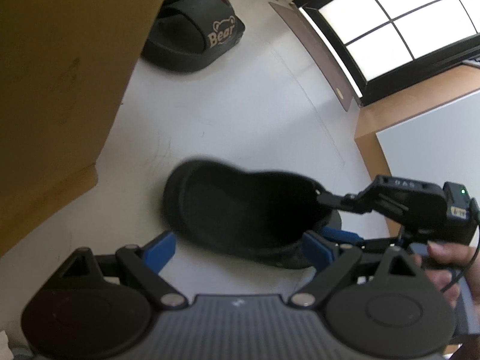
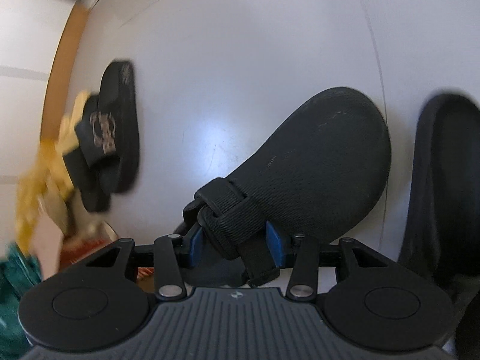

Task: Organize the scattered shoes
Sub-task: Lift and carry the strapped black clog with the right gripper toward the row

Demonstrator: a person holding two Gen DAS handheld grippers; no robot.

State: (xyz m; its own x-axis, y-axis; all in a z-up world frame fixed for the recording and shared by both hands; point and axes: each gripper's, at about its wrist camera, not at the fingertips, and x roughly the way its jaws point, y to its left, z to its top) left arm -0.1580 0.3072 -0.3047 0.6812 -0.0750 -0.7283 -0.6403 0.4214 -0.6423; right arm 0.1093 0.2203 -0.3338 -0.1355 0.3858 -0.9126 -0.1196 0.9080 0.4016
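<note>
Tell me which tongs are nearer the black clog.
Right. The right tongs grip the clog by its heel strap; the left tongs hang open close beside it.

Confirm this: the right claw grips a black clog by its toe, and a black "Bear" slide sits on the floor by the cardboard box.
One part is wrong. The right claw grips the black clog by its heel strap, not its toe, as the right wrist view shows. The "Bear" slide does sit on the floor by the cardboard box.
</note>
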